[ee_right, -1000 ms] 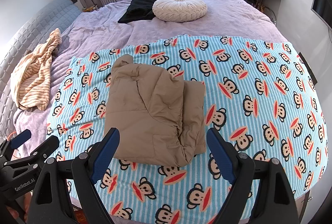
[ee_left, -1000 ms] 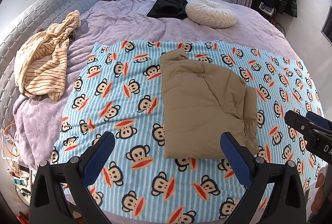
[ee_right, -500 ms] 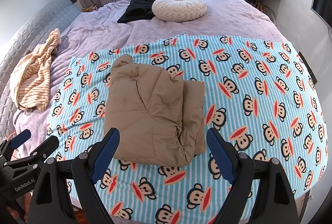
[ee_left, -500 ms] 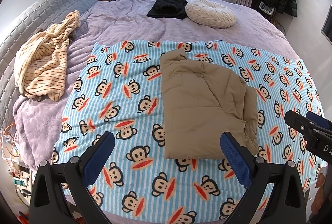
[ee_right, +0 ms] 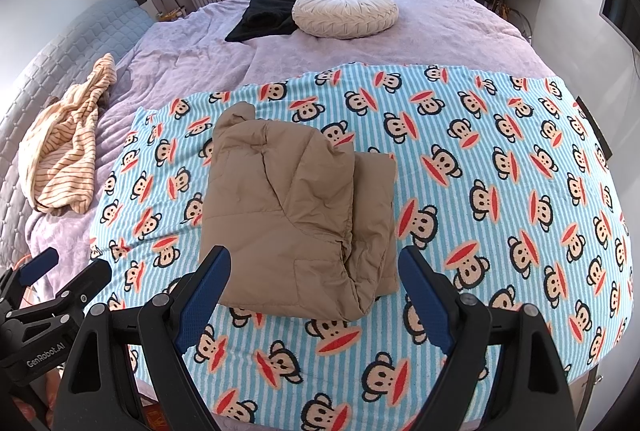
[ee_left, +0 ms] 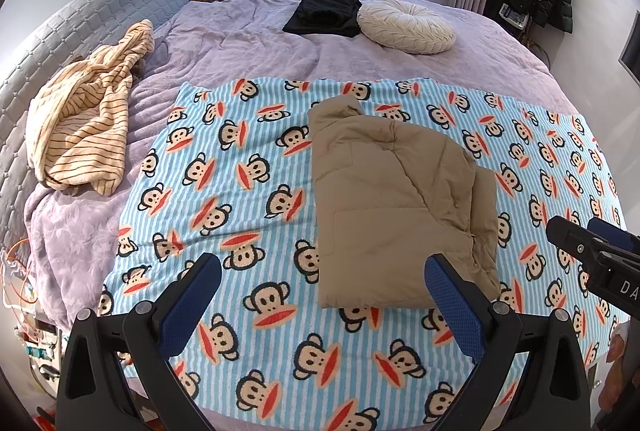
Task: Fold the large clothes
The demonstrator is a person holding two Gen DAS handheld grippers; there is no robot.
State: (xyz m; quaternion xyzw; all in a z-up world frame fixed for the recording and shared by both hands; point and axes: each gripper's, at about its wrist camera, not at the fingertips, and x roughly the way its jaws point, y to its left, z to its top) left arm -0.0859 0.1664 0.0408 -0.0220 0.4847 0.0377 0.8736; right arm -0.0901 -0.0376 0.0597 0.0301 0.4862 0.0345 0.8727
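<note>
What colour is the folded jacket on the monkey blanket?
The folded jacket is plain tan, clearest in the right wrist view.

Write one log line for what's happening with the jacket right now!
stage: jacket folded | tan jacket: lying on monkey blanket | left gripper: open, empty | right gripper: open, empty

A bed (ee_left: 248, 43) with a lilac cover carries a monkey-print blanket (ee_left: 240, 199) over its near edge, a striped garment (ee_left: 80, 123) by the headboard edge, and a black garment (ee_left: 326, 13) and round cushion (ee_left: 406, 27) toward the far edge.

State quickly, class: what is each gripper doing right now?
Left gripper: jaws open, holding nothing.
Right gripper: jaws open, holding nothing; the folded tan jacket lies untouched beyond it.
</note>
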